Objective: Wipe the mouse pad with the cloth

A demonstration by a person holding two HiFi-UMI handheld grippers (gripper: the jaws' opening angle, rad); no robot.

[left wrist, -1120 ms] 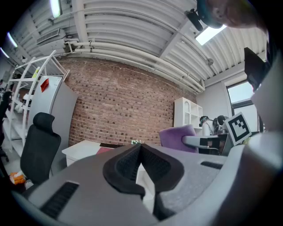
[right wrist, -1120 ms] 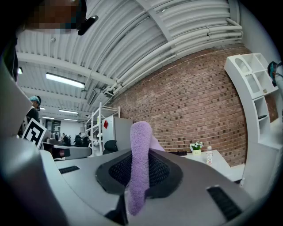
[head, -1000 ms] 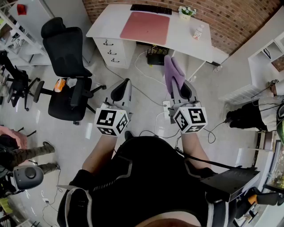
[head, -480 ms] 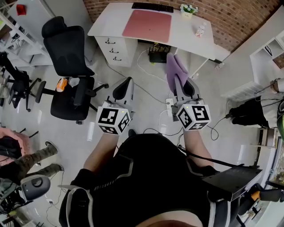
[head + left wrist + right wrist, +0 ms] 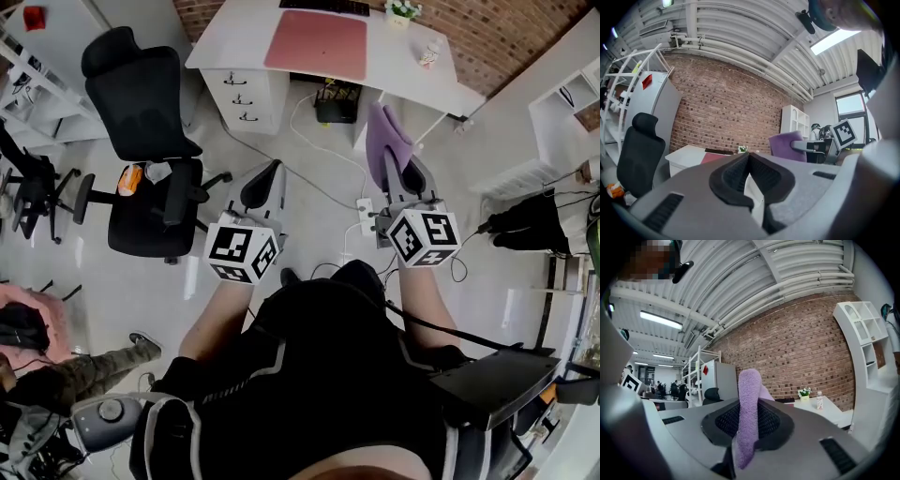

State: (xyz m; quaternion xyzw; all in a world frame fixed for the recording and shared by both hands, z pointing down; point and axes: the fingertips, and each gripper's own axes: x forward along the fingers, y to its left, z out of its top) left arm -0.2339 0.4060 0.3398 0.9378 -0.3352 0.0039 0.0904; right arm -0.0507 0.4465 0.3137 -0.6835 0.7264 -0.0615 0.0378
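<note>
Desk (image 5: 405, 75): white, drawer unit under its left end, at the far edge of the head view. The person stands back from it on open floor. A black office chair (image 5: 141, 98) sits off to the left, out of the way.

Mouse pad (image 5: 316, 42): pink, flat on the desk top just in front of the keyboard (image 5: 323, 6). Its surface is bare, and it is well apart from both grippers.

Left gripper (image 5: 269, 174): jaws pressed together, nothing between them in its own view.

Right gripper (image 5: 394, 171): jaws clamped on the purple cloth (image 5: 384, 139). The cloth rises out of the grip as a folded strip, much of it past the tips.

Small items: a potted plant (image 5: 403, 9) and a bottle (image 5: 429, 56) stand on the desk to the right of the pad.

Judgement: this is the approach step, and wiping has not begun. To do it well:
- Get close to the desk before lowering the cloth.
- Lay the cloth's free end flat on the pad so fabric, not jaw tips, meets it.
- Start at one edge and run overlapping strokes across.
- Keep the right-hand strokes short of the bottle and plant.
- The empty left gripper could pin a pad corner against sliding.
</note>
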